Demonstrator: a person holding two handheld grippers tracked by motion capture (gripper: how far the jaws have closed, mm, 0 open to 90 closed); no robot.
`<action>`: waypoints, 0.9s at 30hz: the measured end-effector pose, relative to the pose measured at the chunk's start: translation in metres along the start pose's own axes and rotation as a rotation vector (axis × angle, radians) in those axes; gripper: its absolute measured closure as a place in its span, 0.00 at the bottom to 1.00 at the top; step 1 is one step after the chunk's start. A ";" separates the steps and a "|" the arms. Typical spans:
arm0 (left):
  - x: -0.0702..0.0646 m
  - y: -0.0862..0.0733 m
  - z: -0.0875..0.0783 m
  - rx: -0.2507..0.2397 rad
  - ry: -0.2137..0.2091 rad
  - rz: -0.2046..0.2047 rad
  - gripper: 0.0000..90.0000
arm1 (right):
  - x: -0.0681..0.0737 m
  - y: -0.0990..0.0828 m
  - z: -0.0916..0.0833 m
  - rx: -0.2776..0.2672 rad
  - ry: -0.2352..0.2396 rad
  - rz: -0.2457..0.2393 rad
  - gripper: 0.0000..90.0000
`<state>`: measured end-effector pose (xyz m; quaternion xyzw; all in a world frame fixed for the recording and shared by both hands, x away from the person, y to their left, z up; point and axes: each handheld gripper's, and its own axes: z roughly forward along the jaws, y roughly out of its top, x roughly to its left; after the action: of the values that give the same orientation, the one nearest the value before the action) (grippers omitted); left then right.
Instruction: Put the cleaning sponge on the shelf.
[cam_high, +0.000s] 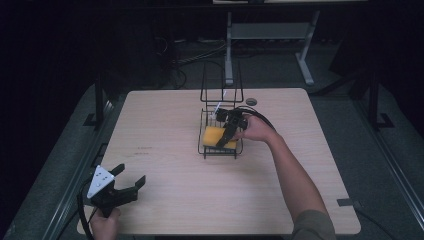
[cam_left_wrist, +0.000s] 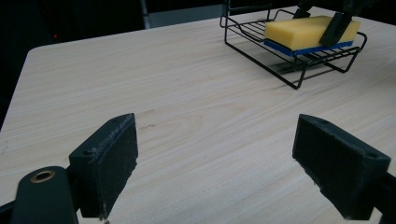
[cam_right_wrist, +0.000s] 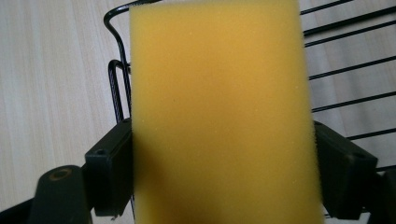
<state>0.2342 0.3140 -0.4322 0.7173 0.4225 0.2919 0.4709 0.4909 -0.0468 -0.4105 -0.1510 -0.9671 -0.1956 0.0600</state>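
A yellow sponge (cam_high: 215, 136) with a blue underside lies flat in the low tray of a black wire rack (cam_high: 220, 153) at the middle of the table. My right gripper (cam_high: 227, 141) reaches in from the right, its jaws pressed against the two long sides of the sponge (cam_right_wrist: 219, 107). The rack's wires (cam_right_wrist: 119, 70) run beneath it. My left gripper (cam_high: 131, 173) rests open near the table's front left corner with nothing between its jaws. From the left gripper (cam_left_wrist: 215, 140) view, the sponge (cam_left_wrist: 303, 30) and rack (cam_left_wrist: 261, 53) sit far off at the upper right.
The light wooden table (cam_high: 175, 200) is bare around the rack. The rack has a tall wire back (cam_high: 221, 80). A round grommet (cam_high: 251, 101) sits near the far edge. A metal desk frame (cam_high: 270, 31) stands on the dark floor beyond.
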 end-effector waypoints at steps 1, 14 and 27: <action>0.000 0.000 0.000 -0.001 0.000 0.000 0.15 | 0.000 0.000 0.000 -0.003 0.000 0.000 0.21; -0.001 0.000 0.000 0.002 -0.002 0.008 0.15 | 0.002 0.002 -0.004 -0.026 -0.005 0.009 0.18; -0.001 0.000 0.000 0.002 -0.002 0.007 0.15 | 0.006 -0.001 -0.016 -0.070 -0.028 0.006 0.17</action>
<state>0.2334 0.3128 -0.4321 0.7195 0.4197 0.2925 0.4697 0.4855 -0.0521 -0.3946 -0.1586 -0.9599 -0.2272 0.0418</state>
